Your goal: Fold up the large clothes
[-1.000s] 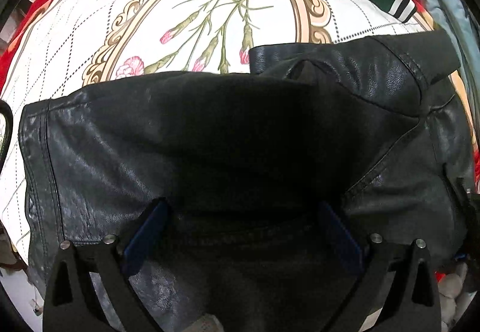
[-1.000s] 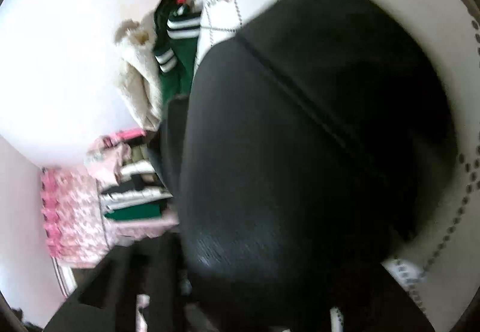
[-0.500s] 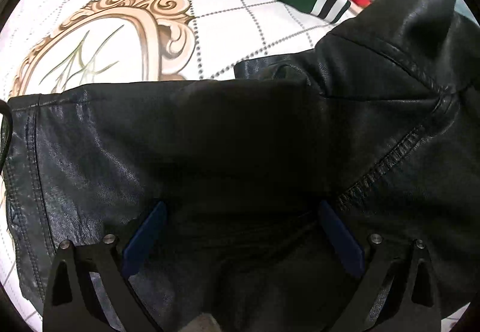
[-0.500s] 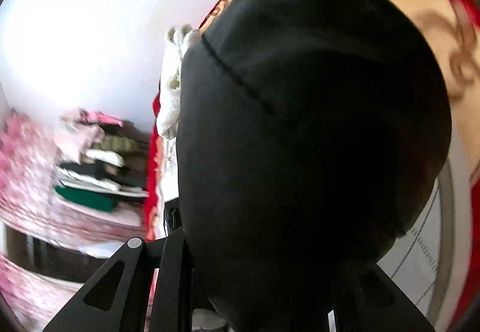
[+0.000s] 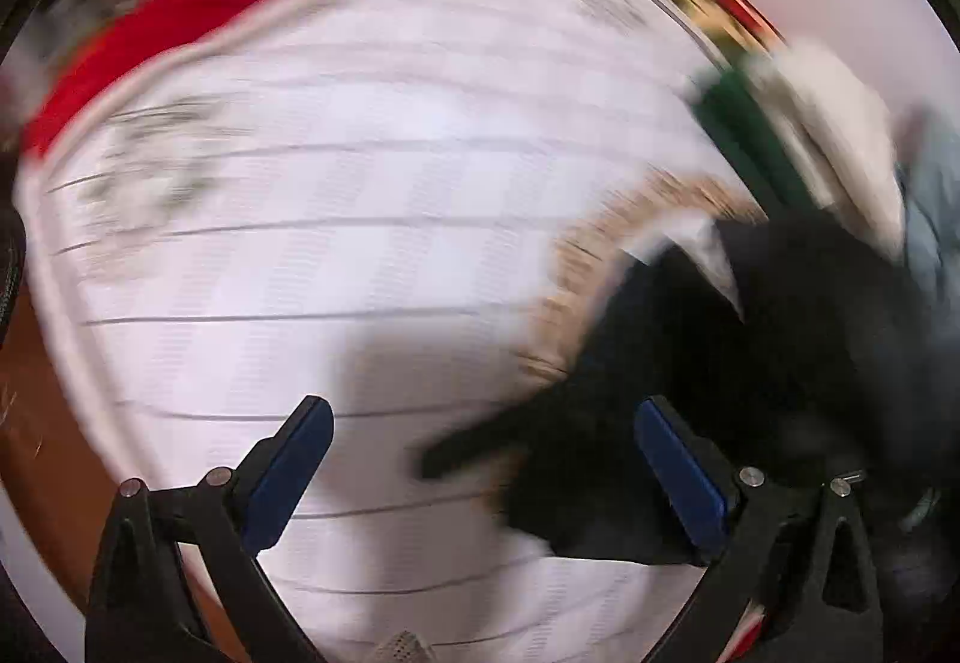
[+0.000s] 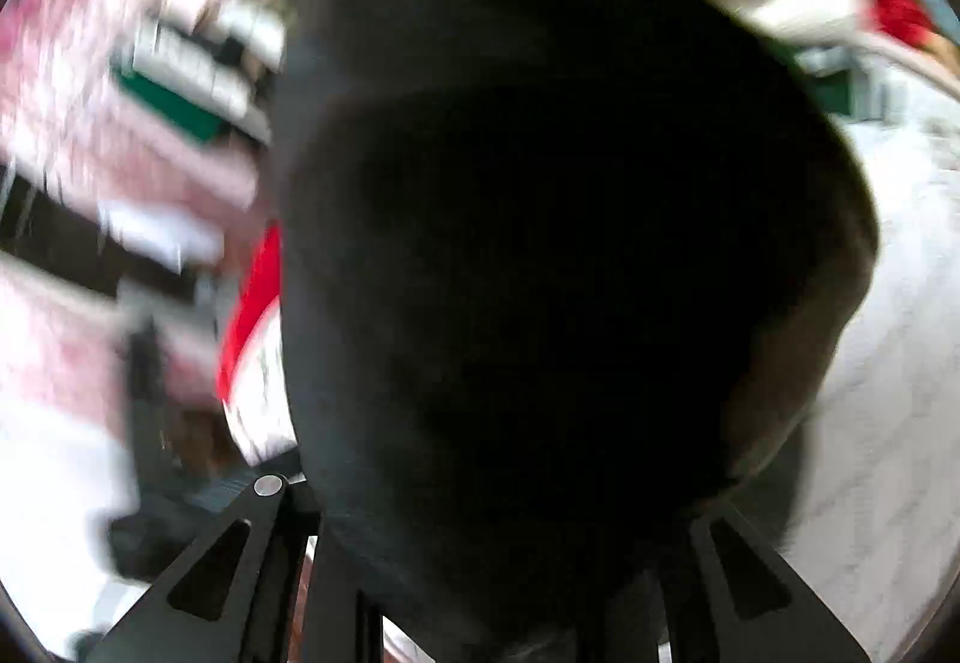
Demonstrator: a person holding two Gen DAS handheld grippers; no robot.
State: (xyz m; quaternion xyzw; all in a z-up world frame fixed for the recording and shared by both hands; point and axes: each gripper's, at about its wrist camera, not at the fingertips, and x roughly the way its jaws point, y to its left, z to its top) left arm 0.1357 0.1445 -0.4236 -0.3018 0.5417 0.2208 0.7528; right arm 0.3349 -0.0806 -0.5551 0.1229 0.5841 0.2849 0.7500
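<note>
**A:** Tongs first. What do the left tongs (image 5: 480,474) show?

**B:** Spread wide, blue pads (image 5: 287,474) well apart, nothing pinched. Under them lies the white quilted bedspread (image 5: 360,255), heavily blurred.

**A:** And the black jacket (image 5: 750,363)?

**B:** In the left wrist view it lies on the bedspread at the lower right, one edge reaching in beside the right-hand pad. It touches neither pad as far as the blur lets me see.

**A:** The right tongs (image 6: 480,603)?

**B:** Pinching the jacket (image 6: 540,273). Its dark bulk rises straight out of the narrowed jaws and fills most of that view, hiding the fingertips.

**A:** Farther off?

**B:** Left view: a red border (image 5: 180,21) along the bedspread's far edge, and a green garment (image 5: 738,123) with something cream (image 5: 840,123) beside it at the upper right. Right view: blurred pink fabric (image 6: 72,63) and stacked clothes (image 6: 204,75) to the left.
</note>
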